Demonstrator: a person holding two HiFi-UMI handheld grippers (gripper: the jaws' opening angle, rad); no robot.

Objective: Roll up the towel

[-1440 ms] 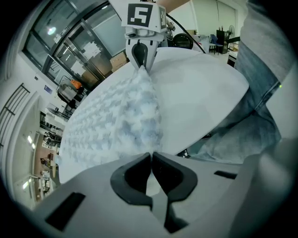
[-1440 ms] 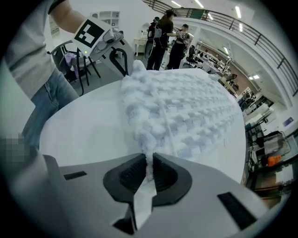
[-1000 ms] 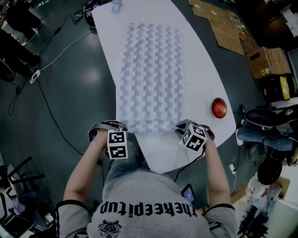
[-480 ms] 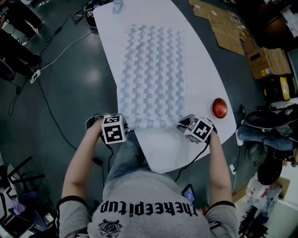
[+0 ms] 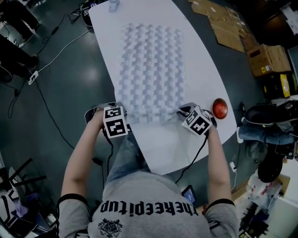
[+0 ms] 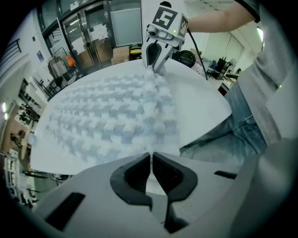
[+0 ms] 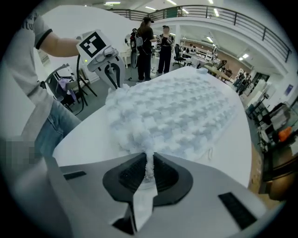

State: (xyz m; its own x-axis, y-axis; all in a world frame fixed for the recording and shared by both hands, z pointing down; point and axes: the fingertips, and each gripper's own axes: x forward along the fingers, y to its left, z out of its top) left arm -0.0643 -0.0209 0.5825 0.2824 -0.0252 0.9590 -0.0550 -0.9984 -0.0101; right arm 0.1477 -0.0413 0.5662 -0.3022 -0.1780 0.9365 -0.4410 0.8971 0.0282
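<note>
A pale blue-and-white checked towel (image 5: pixel 151 69) lies lengthwise on the white table (image 5: pixel 205 69). My left gripper (image 5: pixel 123 114) is at the towel's near left corner and my right gripper (image 5: pixel 182 113) at its near right corner. In the right gripper view the jaws (image 7: pixel 149 160) are shut on a lifted pinch of towel (image 7: pixel 177 111), and the left gripper (image 7: pixel 111 79) nips the other corner. In the left gripper view the jaws (image 6: pixel 152 155) are shut with a thin pale sliver between them. The towel (image 6: pixel 111 116) spreads ahead, and the right gripper (image 6: pixel 156 60) grips its far corner.
A red dome-shaped button (image 5: pixel 219 108) sits on the table just right of my right gripper. A small object (image 5: pixel 114 5) lies at the table's far end. Cardboard boxes (image 5: pixel 267 60) stand on the floor at right and cables (image 5: pixel 51 56) at left. People (image 7: pixel 151 46) stand beyond the table.
Both grippers have moved away from me along the table, taking the towel's near edge with them and slightly up. The towel now looks shorter and more bare table shows in front of me.
</note>
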